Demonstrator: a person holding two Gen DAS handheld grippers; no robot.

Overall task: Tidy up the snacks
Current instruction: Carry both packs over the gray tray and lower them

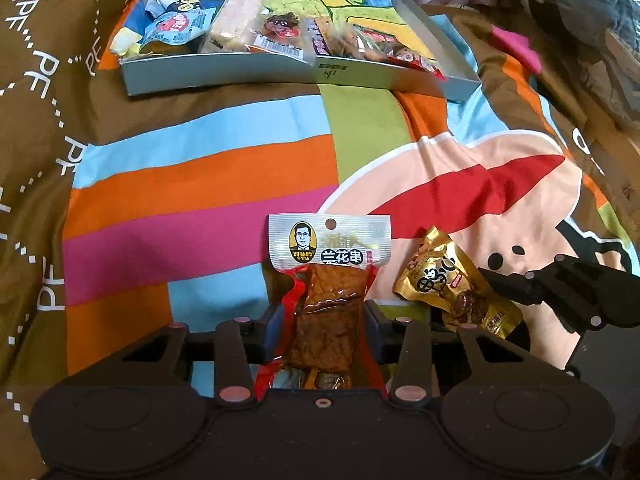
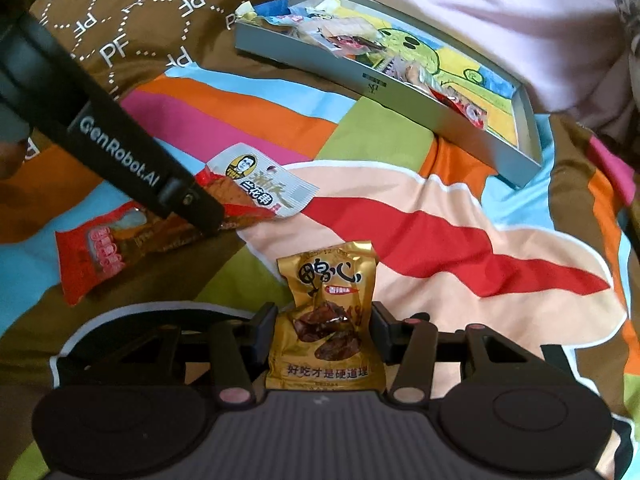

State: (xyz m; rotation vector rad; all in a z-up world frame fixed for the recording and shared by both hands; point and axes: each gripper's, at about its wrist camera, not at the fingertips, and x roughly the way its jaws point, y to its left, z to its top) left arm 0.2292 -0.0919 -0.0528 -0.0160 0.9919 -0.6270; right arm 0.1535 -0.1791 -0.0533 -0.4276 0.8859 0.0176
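Near end of my left gripper's (image 1: 326, 334) tofu-skewer packet (image 1: 329, 280) hidden under body; fingers narrowed, clamping it. Right gripper (image 2: 324, 334) narrowed, clamping gold duck-heart packet (image 2: 326, 320). Both over quilt (image 1: 200, 184), snack box (image 1: 280, 70) far.

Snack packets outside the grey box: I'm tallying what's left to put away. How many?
3: white-topped packet between the left tool's pads, gold packet between the right tool's, red packet on the blanket. Others may be hidden.

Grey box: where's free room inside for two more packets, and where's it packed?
In the grey box, the far right side over the green cartoon print is bare. Its left end and near wall are crowded with snack packets. The bedspread between box and grippers lies bare too.
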